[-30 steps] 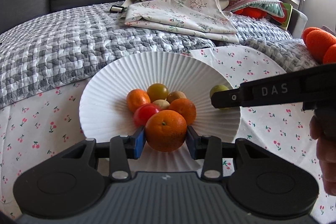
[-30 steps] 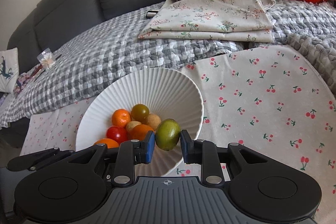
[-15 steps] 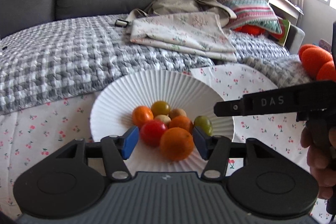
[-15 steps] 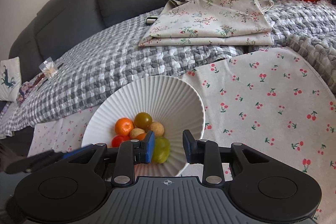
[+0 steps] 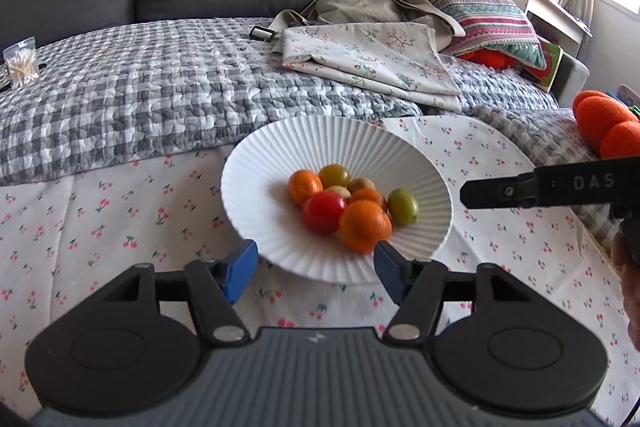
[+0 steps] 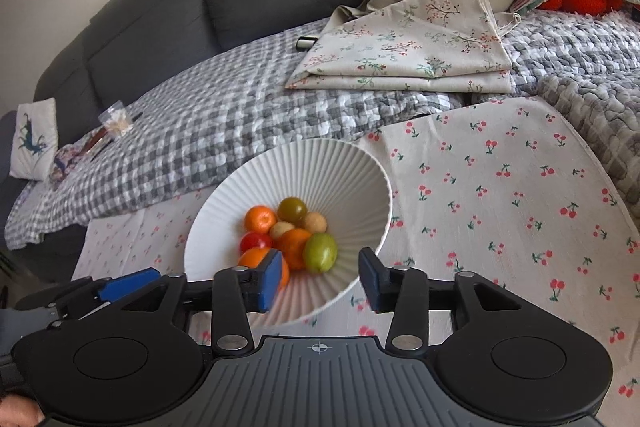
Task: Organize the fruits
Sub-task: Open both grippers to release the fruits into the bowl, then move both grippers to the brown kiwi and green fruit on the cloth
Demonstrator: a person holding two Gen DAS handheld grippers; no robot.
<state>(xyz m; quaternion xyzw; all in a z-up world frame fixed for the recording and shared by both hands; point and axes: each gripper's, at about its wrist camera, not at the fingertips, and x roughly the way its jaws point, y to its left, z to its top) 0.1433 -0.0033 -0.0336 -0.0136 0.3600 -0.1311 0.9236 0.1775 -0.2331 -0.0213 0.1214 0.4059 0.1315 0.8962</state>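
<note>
While both grippers hover at the near rim of the white ribbed ceramic bowl (image 5: 256, 183) on the cherry-print cloth (image 6: 500, 187), the left gripper (image 5: 314, 271) has its blue pads spread wide with nothing between them, and the right gripper (image 6: 320, 281) is likewise wide apart and empty. Piled together in the bowl's bottom lie the large orange mandarin (image 5: 365, 225), red tomato (image 5: 323, 213) and green oval fruit (image 6: 320, 253), touching each other
</note>
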